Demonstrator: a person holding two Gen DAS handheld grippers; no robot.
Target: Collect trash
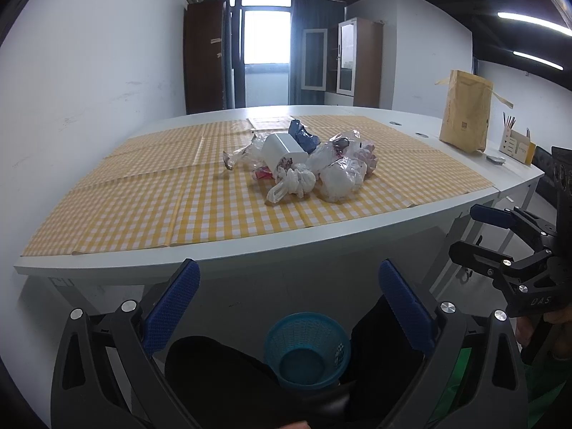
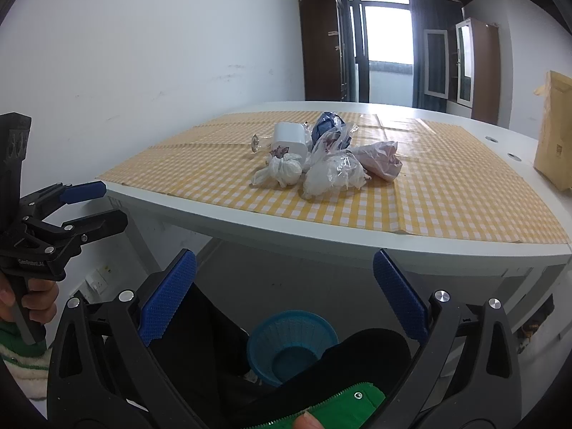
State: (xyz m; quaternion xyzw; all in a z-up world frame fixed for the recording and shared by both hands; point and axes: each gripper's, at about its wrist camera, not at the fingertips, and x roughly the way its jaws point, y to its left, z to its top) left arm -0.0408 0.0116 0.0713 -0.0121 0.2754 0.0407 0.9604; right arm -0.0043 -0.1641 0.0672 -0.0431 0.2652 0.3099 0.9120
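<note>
Daylight enters through the window [image 1: 266, 32] behind the table [image 1: 321, 228], blown out to white. Ceiling strip lights [image 1: 532, 21] right of the window glare. Fisheye curvature bends the table edge; corners vignette black; focus sharp.

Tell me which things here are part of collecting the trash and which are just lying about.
For the job: tied white bag, clear plastic bags, white box, blue wrapper, blue basket on the floor.

Just lying about: brown paper bag, pencil holder, checked tablecloth.

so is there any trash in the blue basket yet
No, the blue basket on the floor under the table looks empty, and the trash pile sits on the checked cloth.
</note>
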